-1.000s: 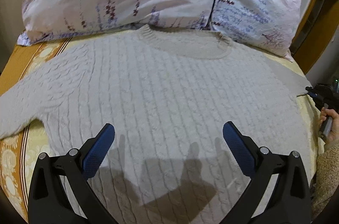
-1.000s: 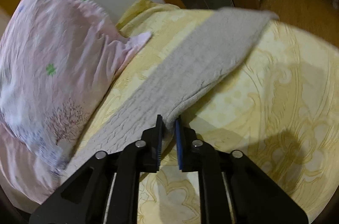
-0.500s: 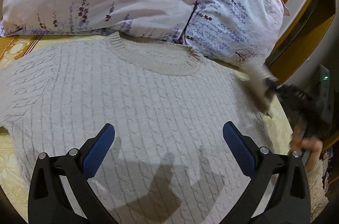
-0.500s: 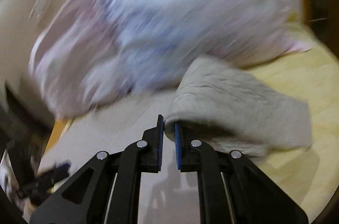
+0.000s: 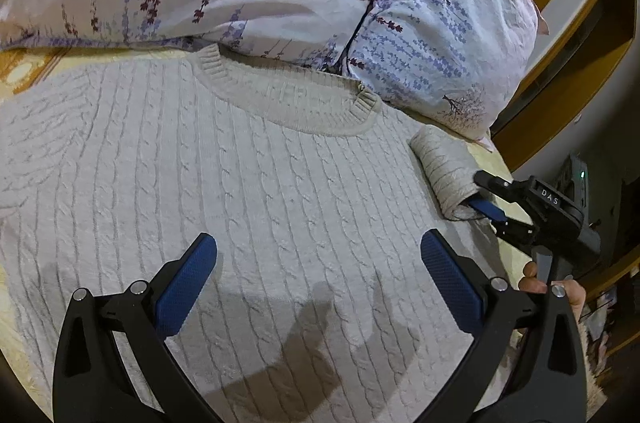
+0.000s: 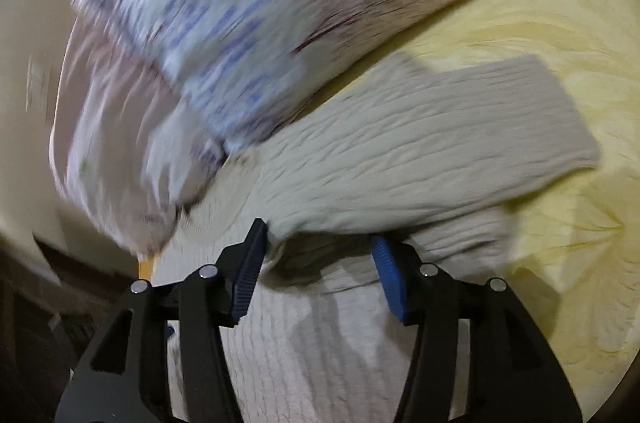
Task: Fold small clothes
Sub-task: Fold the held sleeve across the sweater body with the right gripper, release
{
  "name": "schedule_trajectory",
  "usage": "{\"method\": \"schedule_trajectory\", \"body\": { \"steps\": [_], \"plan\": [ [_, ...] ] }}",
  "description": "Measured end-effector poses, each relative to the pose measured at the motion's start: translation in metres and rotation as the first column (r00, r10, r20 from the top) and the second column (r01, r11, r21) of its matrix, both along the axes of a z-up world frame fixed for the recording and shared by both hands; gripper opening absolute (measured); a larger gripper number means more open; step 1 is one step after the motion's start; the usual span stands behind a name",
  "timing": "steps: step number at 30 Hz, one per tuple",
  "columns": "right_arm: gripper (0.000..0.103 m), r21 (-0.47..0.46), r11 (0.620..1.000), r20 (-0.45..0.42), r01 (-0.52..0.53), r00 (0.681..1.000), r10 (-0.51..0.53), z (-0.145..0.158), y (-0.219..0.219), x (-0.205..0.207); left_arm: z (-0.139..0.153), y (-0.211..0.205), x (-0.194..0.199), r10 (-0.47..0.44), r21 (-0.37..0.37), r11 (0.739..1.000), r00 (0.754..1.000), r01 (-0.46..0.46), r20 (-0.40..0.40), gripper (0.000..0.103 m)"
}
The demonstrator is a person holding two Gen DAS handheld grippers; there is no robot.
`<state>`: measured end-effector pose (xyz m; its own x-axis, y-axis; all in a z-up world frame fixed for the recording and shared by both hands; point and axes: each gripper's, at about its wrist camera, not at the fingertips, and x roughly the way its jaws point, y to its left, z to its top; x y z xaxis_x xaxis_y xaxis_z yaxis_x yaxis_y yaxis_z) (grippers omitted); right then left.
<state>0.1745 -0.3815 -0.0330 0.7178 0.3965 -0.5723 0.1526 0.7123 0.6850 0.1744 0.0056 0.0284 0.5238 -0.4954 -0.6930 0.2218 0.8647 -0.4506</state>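
Right wrist view is smeared by motion, so the pillow [image 6: 224, 35] reads only as pale streaks of pink and blue. The right gripper [image 6: 316, 255] has its blue-padded fingers [image 6: 386, 275] apart, having just been opening; the folded-back sleeve [image 6: 420, 151] lies just ahead of the tips and partly between them, and whether either pad touches the knit cannot be told. The fold's edge hides the tip of the right-hand finger. The sleeve runs up and to the right across the yellow patterned bedspread [image 6: 560, 43].

From the left wrist view, the left gripper [image 5: 320, 275] hovers with its fingers wide apart and nothing between them, over the cream cable-knit sweater [image 5: 200, 163], which lies spread flat on the bed with its neckline against the floral pillows. The gripper's shadow falls on the knit. The sweater's left side is cut off by the picture edge. At the right, the sleeve shows as a rolled bulge beside the shoulder, covering part of the right gripper's lower finger. A hand [image 5: 560, 287] holding that gripper is partly hidden behind the left gripper's frame. No containers are visible.
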Motion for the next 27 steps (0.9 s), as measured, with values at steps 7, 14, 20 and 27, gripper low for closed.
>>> {"method": "schedule_trajectory", "body": {
  "steps": [7,14,20,27],
  "plan": [
    [0.053,0.042,0.981,0.003,0.189,0.982,-0.189,0.003,-0.037,-0.018,0.006,0.003,0.006,0.003,-0.059,0.998,1.000,-0.004,-0.014,0.102],
    [0.020,-0.019,0.947,-0.066,0.320,0.945,-0.321,0.000,-0.062,-0.012,0.008,0.004,0.017,-0.008,-0.140,0.990,1.000,0.005,-0.022,0.102],
    [0.008,-0.153,0.965,0.111,0.212,0.974,-0.196,0.046,-0.019,-0.001,0.003,0.026,0.021,0.019,-0.251,0.967,0.998,-0.033,-0.056,0.097],
    [0.015,-0.207,0.932,0.168,-0.297,0.928,0.333,0.079,0.117,0.030,-0.002,0.041,0.024,0.048,-0.348,0.935,0.996,-0.072,-0.076,0.094]
  ]
}}
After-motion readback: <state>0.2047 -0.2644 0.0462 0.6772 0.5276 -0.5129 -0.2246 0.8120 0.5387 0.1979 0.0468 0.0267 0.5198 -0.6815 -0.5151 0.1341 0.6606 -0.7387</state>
